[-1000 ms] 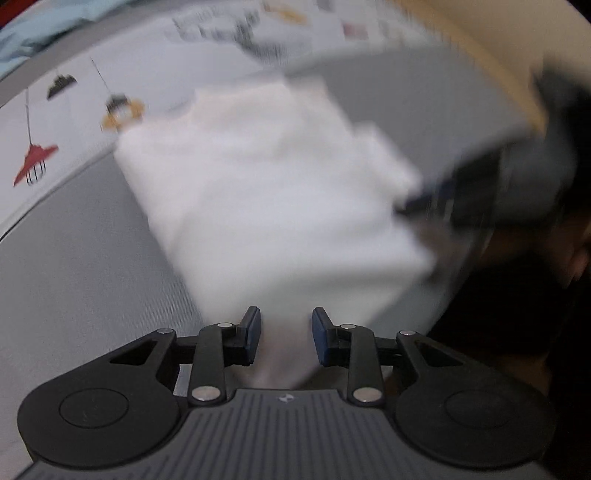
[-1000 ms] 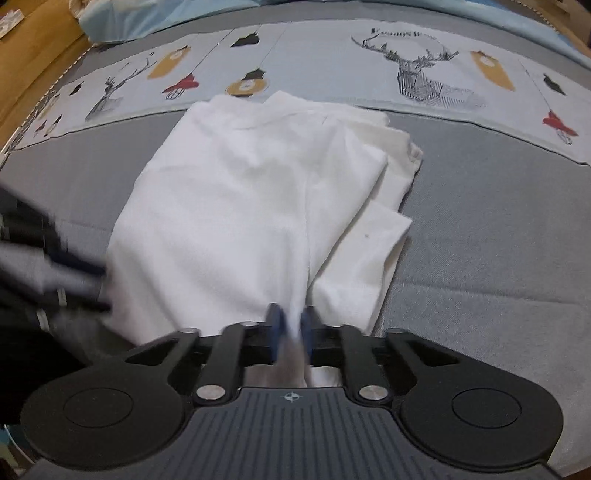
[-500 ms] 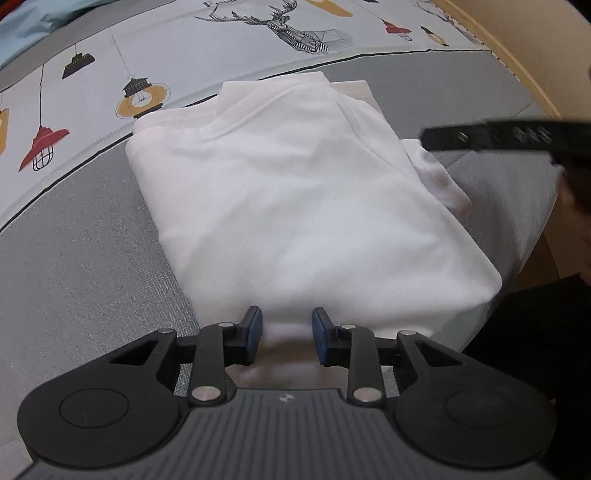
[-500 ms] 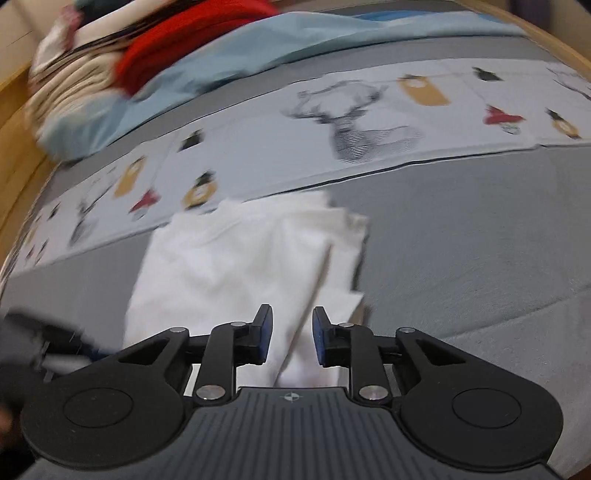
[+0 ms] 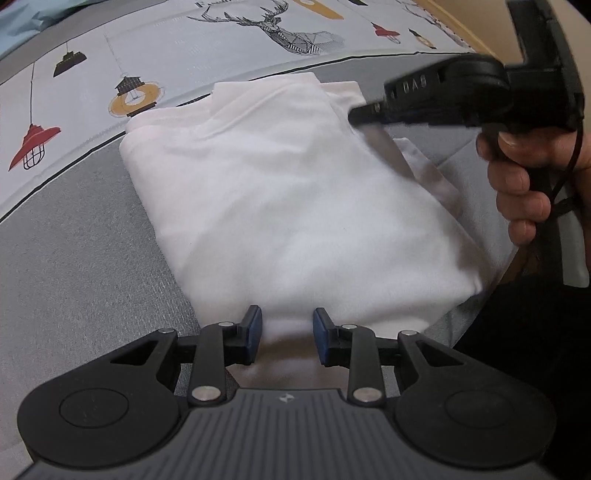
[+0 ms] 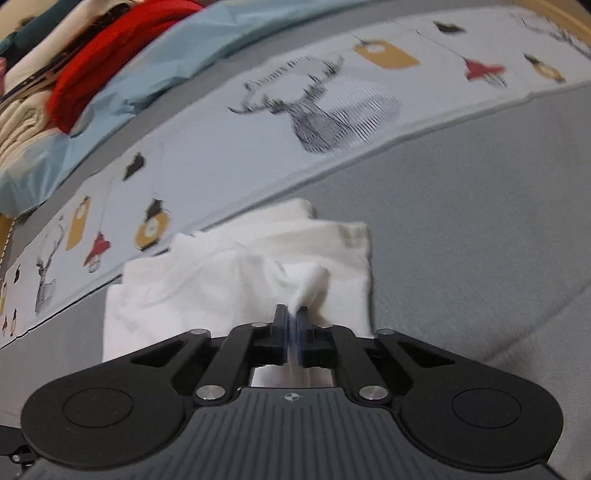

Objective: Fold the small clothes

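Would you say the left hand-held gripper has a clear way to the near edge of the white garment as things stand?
Probably yes. The left hand-held gripper has its jaws parted right at the near edge of the white garment, with nothing between. The right hand-held gripper pinches cloth on the far right side, well clear.

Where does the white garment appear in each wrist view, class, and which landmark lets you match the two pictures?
Left wrist view: the white garment fills the centre, its near edge between the left tongs.
Right wrist view: the garment sits lower centre-left, a bunch pinched in the right tongs.
Shared landmark: the printed deer head on the bedding behind it.
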Action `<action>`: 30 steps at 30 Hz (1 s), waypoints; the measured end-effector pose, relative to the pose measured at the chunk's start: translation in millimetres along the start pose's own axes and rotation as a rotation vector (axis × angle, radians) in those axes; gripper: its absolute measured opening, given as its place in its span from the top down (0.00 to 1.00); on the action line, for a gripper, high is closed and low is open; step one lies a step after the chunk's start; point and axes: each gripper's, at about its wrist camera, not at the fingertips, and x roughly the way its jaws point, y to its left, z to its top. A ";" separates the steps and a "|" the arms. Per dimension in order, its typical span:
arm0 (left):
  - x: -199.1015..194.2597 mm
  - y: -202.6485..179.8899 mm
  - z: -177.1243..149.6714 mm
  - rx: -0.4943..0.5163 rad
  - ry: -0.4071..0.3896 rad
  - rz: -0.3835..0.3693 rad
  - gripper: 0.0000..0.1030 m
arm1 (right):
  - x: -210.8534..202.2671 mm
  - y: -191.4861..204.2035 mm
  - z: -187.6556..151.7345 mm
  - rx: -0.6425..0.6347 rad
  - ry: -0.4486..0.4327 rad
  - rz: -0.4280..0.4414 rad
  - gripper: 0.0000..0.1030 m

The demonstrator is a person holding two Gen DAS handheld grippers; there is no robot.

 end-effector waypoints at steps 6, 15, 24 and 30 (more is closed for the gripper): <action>-0.7 -2.7 -0.7 0.005 -0.003 0.004 0.68 | -14.0 5.2 4.2 -0.026 -0.130 -0.031 0.97; -8.8 1.1 2.4 -0.042 -0.024 -0.008 0.66 | -32.6 1.0 -4.1 -0.118 -0.139 -0.075 0.91; -17.6 14.5 18.4 -0.179 -0.092 -0.008 0.66 | -27.0 11.9 -53.3 -0.503 0.183 0.080 0.81; -17.9 24.3 24.8 -0.250 -0.126 0.057 0.65 | -38.2 2.2 -34.1 -0.371 0.118 0.122 0.78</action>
